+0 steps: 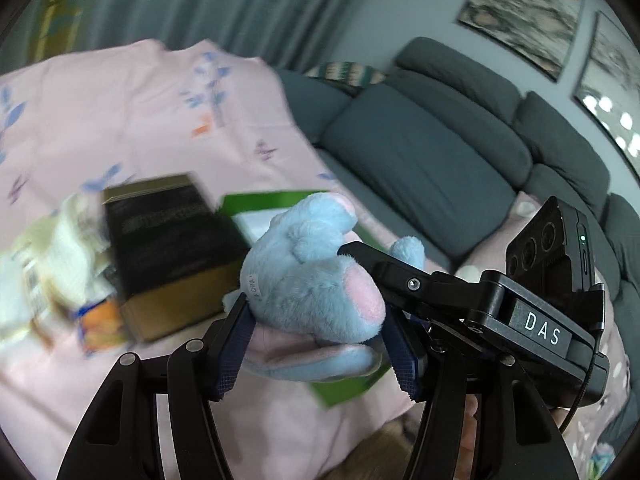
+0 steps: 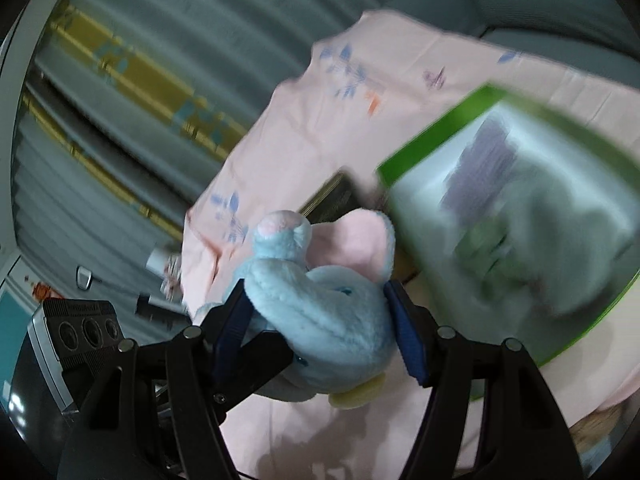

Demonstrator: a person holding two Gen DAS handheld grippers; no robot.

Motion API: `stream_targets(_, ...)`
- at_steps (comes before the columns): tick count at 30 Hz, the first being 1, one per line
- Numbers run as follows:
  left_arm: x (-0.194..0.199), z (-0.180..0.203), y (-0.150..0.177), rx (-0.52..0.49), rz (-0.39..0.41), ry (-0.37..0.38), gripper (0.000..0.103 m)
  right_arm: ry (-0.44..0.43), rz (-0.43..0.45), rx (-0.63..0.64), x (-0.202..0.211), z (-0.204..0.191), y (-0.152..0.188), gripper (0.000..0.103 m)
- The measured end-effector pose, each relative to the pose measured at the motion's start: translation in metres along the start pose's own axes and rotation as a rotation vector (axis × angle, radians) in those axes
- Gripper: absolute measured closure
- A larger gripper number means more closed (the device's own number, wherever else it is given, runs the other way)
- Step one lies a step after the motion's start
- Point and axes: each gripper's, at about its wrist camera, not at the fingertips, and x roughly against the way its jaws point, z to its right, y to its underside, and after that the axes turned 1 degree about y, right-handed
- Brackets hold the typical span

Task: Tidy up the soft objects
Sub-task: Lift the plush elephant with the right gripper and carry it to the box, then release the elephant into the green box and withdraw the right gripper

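Grey sofa (image 1: 420, 160) fills the upper right of the left wrist frame, two framed pictures (image 1: 524, 12) on the wall above it. Grey-green curtain (image 2: 140, 80) with yellow bands takes the upper left of the right wrist frame.

Pink floral sheet (image 1: 140, 112) covers the surface under everything, left and centre in both views.

Green-edged box (image 2: 512, 216), blurred, sits right of centre in the right wrist frame with something pale inside. Black-and-gold box (image 1: 168, 248) lies left of centre in the left wrist frame, a blurred cream item just beside it on the left.

Blue plush elephant (image 1: 316, 276) is lifted off the sheet, centre frame in both views, pink ear (image 2: 352, 240) showing.

Left gripper (image 1: 316, 344): fingers (image 1: 234, 348) partly closed, pads pressing into both sides of the plush's lower body.

Right gripper (image 2: 320, 332): fingers (image 2: 406, 336) partly closed on the plush as well, blue pads touching each flank. In the left view its finger enters from the right and touches the plush.
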Motion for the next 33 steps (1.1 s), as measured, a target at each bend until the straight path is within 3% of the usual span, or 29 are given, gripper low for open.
stream_targets(6, -0.048, 0.018, -0.031, -0.017, -0.011, 0.098, 0.041, 0.07, 0.11, -0.024, 0.019, 0.03, -0.042, 0.038)
stream_targets(14, -0.104, 0.016, -0.035, 0.034, -0.096, 0.118, 0.042, 0.158, 0.112, -0.101, 0.004, 0.075, -0.062, 0.041)
stream_targets(22, -0.134, 0.013, -0.023, 0.026, -0.162, 0.049, 0.042, 0.224, 0.057, -0.18, -0.017, 0.105, -0.06, 0.045)
stream_targets(28, -0.141, 0.023, -0.015, -0.062, -0.191, -0.124, 0.042, 0.352, 0.023, -0.173, -0.028, 0.113, -0.056, 0.047)
stream_targets(33, -0.135, 0.029, -0.013, -0.094, -0.2, -0.152, 0.042, 0.362, 0.028, -0.168, -0.027, 0.115, -0.054, 0.045)
